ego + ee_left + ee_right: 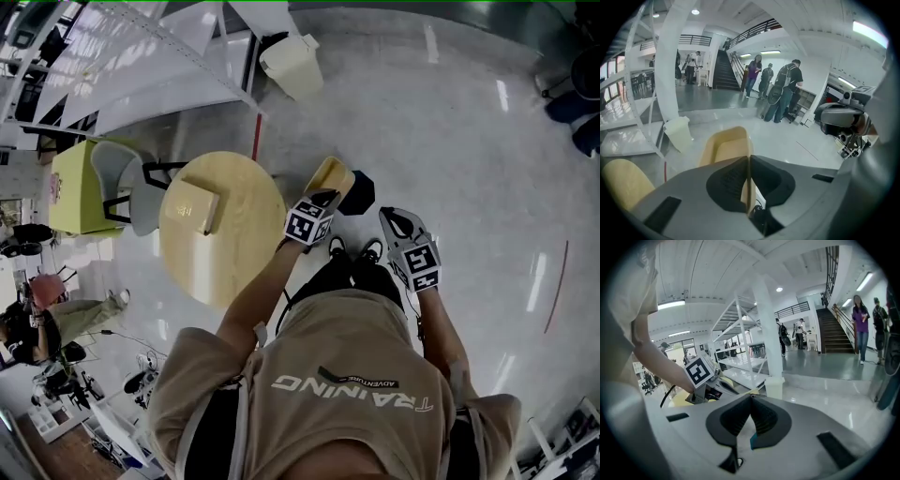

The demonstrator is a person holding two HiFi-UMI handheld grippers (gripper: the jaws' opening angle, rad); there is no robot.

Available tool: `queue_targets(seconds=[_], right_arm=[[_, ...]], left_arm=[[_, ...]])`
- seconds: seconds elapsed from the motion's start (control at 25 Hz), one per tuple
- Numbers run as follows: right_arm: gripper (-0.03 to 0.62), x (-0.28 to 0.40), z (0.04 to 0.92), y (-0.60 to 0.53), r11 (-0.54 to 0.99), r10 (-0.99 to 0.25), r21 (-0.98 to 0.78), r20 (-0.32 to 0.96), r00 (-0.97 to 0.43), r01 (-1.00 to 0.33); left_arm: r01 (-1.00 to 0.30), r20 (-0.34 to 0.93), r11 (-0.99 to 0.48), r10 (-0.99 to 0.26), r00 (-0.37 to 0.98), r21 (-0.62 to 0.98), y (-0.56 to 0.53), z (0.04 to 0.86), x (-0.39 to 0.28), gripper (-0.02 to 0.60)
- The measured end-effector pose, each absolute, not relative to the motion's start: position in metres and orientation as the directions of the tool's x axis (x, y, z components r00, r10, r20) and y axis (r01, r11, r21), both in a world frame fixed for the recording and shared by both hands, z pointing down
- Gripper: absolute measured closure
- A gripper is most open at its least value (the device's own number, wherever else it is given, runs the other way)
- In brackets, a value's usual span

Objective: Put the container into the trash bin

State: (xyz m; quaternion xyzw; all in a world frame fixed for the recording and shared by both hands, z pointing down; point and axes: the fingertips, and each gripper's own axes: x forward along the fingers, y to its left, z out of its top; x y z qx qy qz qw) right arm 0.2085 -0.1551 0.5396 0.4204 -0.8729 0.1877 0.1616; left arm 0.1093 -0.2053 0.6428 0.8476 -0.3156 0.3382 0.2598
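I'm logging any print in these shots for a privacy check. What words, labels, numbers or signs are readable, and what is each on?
"TRAINING": large white letters on the back of the person's shirt, upside down in the head view.
Small white print on the dark strip above it: too small to read with certainty.
Marker cubes: black-and-white patterns only, no letters.
Nothing else is readable.

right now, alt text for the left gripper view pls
The left tongs are shut on the wall of a tan container, held above a glossy floor. Beyond it a cream trash bin stands by a white column, and people stand near a staircase further back.
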Motion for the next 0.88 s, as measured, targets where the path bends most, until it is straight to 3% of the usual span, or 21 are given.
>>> queue_targets(seconds=[0.52,0.88], right_arm=[[0.589,0.21,0.645,-0.193,0.505,-0.643,-0.253,0.527,-0.556,-0.825],[0.589,0.203,0.76,-0.22,0.524,-0.55,-0.285,0.607,-0.574,-0.802]], left_arm=[[-0.708,0.793,-0.642,-0.248,0.556,0.295,-0.232,0.761,0.107,0.557],[-0.677,0.824,-0.67,-0.171,0.541,0.305,-0.25,0.876,0.122,0.558]])
